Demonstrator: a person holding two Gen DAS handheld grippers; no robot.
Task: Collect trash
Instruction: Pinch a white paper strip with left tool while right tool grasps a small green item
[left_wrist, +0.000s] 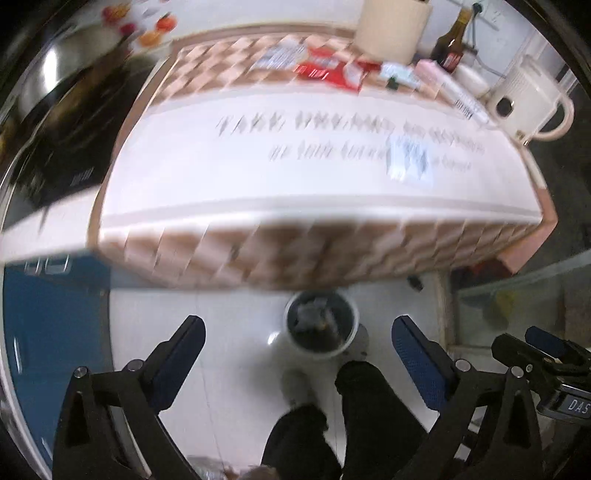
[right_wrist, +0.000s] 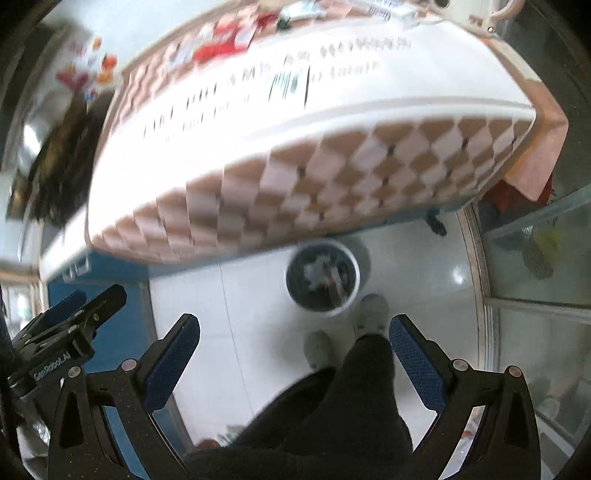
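A round white trash bin (left_wrist: 320, 328) (right_wrist: 322, 277) with a dark liner stands on the white tiled floor just under the table's near edge, with crumpled trash inside. My left gripper (left_wrist: 297, 338) hangs open above the floor, its jaws wide apart with nothing between them, the bin just ahead. My right gripper (right_wrist: 293, 334) is likewise open and holds nothing. On the table's cloth lie a small light blue wrapper (left_wrist: 410, 157), a barcode-printed slip (right_wrist: 290, 83) and red packets (left_wrist: 328, 70) (right_wrist: 225, 40) at the far side. Both views are motion-blurred.
The table (left_wrist: 258, 254) wears a checkered brown and pink cloth. At its far side stand a cream cylinder (left_wrist: 393, 27), a brown bottle (left_wrist: 452, 42) and a white kettle (left_wrist: 524, 99). A blue cabinet (left_wrist: 51, 325) is at left. The person's dark trouser legs (right_wrist: 332, 413) and white shoes stand by the bin.
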